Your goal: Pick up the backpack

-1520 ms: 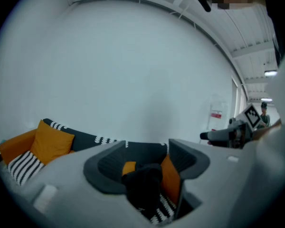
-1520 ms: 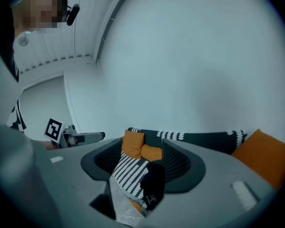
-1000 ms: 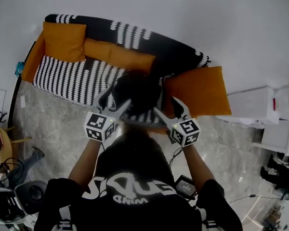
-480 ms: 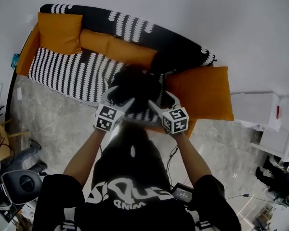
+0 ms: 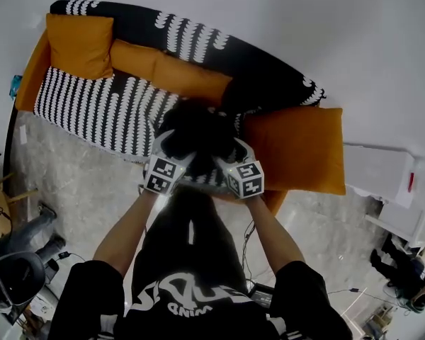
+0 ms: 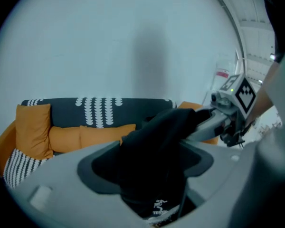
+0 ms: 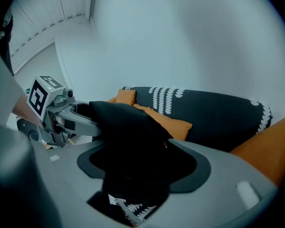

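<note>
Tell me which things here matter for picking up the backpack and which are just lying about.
For the job: backpack; left hand-held gripper, open around it; right hand-held gripper, jaws closing with the backpack between them.
Lying about: sofa; orange cushions.

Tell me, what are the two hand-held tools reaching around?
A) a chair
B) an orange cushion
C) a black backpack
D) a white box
C: the black backpack on the sofa sits between the jaws of the left tool and of the right tool, whose jaws are closing.
</note>
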